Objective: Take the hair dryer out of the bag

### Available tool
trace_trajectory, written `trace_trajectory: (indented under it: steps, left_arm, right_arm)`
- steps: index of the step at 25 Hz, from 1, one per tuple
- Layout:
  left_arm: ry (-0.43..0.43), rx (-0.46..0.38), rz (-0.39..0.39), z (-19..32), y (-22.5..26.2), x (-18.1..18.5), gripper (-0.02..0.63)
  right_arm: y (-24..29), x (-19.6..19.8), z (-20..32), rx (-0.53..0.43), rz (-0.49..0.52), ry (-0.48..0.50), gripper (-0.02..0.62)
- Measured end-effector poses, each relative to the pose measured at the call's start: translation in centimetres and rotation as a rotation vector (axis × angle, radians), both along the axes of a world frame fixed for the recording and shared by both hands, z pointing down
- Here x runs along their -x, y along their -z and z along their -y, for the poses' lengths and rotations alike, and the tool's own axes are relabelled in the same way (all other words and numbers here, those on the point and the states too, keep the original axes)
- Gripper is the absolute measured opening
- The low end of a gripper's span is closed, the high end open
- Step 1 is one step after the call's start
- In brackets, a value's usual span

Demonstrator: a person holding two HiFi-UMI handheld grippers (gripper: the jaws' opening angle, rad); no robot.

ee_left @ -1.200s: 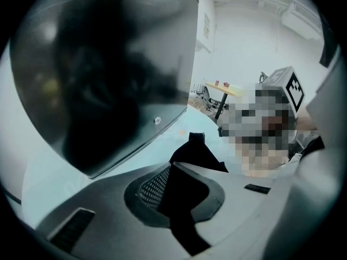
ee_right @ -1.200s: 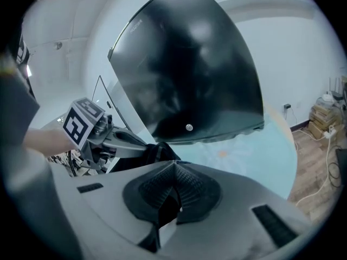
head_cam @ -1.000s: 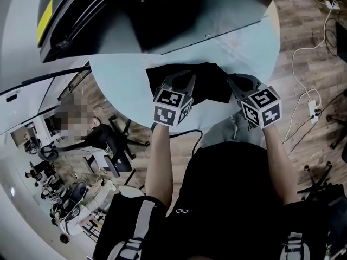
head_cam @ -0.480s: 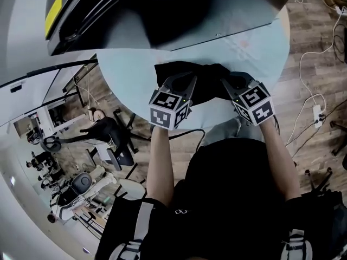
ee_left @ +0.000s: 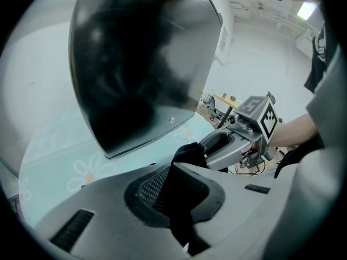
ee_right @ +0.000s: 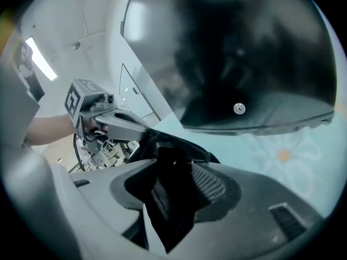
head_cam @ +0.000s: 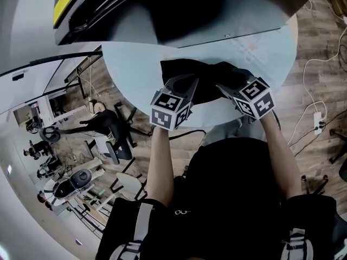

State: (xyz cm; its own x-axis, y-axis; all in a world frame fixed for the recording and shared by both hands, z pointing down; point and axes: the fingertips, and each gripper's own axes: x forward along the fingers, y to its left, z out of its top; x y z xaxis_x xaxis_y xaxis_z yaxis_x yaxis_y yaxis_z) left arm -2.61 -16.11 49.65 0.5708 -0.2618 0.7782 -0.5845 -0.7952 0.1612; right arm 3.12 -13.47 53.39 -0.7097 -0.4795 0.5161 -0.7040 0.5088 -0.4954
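A black cloth bag lies bunched near the front edge of the light-blue round table. No hair dryer shows in any view. My left gripper is at the bag's left front and is shut on a fold of the black cloth. My right gripper is at the bag's right end. Its jaws have just been opening and now stand apart, with black cloth loose in the gap. Each gripper view shows the other gripper across the bag: the right gripper and the left gripper.
A large dark screen-like object stands on the table just behind the bag, and it also fills the top of the left gripper view and the right gripper view. Cables trail over the wooden floor at the right. An office chair stands at the left.
The right gripper has shifted left, closer in on the bag's right end, and its jaws have parted. The left gripper keeps its hold on the cloth.
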Motion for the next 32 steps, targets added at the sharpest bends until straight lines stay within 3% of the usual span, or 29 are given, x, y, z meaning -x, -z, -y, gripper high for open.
trace_trajectory:
  steps: [6,15,22,32]
  left_arm:
    - [0.029,-0.001,0.012,0.3,-0.2,0.8,0.012]
    - [0.098,0.010,0.018,0.4,-0.5,2.0,0.012]
    - [0.151,0.011,0.022,0.2,-0.8,2.2,0.012]
    - [0.211,0.004,0.010,0.3,-0.9,2.7,0.012]
  right_arm:
    - [-1.3,-0.2,1.1,0.014,-0.042,0.015,0.281]
    - [-2.6,0.3,1.9,0.007,-0.112,0.116,0.285]
    - [-1.5,1.2,1.7,-0.194,-0.255,0.259,0.208]
    - [-1.5,0.6,2.1,-0.297,-0.336,0.465,0.183]
